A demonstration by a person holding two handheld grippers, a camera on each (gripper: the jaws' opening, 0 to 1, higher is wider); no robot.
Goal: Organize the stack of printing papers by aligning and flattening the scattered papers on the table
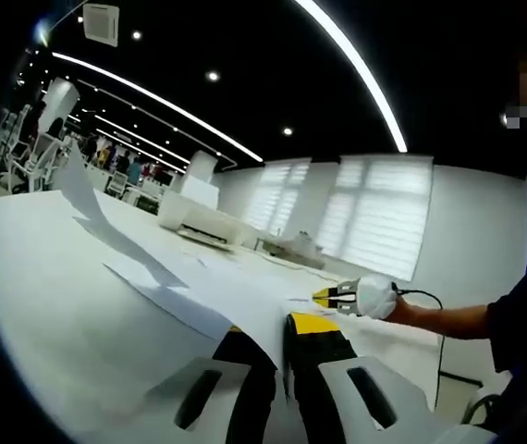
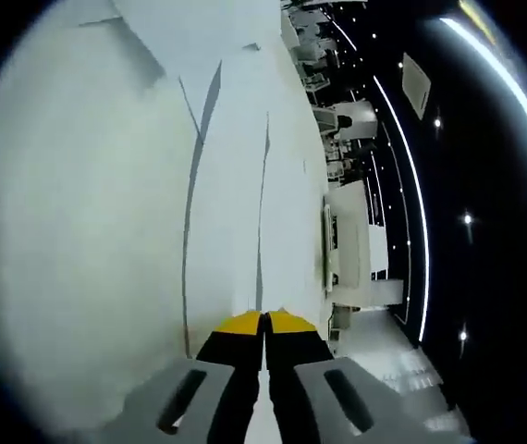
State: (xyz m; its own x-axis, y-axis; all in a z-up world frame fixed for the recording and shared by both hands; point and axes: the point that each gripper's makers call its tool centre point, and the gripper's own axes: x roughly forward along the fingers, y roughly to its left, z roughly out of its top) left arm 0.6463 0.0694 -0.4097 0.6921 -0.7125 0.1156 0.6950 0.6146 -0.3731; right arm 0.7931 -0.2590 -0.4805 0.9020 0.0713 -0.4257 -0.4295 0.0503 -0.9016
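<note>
White printing papers (image 1: 153, 277) lie scattered and overlapping across a white table (image 1: 51, 342), and one sheet (image 1: 79, 180) curls upward at the far left. My left gripper (image 1: 284, 331) is shut on the near edge of a sheet, which covers its left yellow tip. Over that same spread of paper, my right gripper (image 1: 330, 297) comes in from the right in a gloved hand (image 1: 376, 296), its yellow tips together at a sheet's edge. In the right gripper view the right gripper (image 2: 265, 320) is shut on a sheet seen edge-on (image 2: 262, 222), with more papers (image 2: 199, 111) beyond.
A white printer (image 1: 199, 217) stands on the table behind the papers and appears as the printer (image 2: 345, 250) in the right gripper view. The person's arm and body (image 1: 513, 324) fill the right side. Chairs and equipment (image 1: 32, 139) stand far left.
</note>
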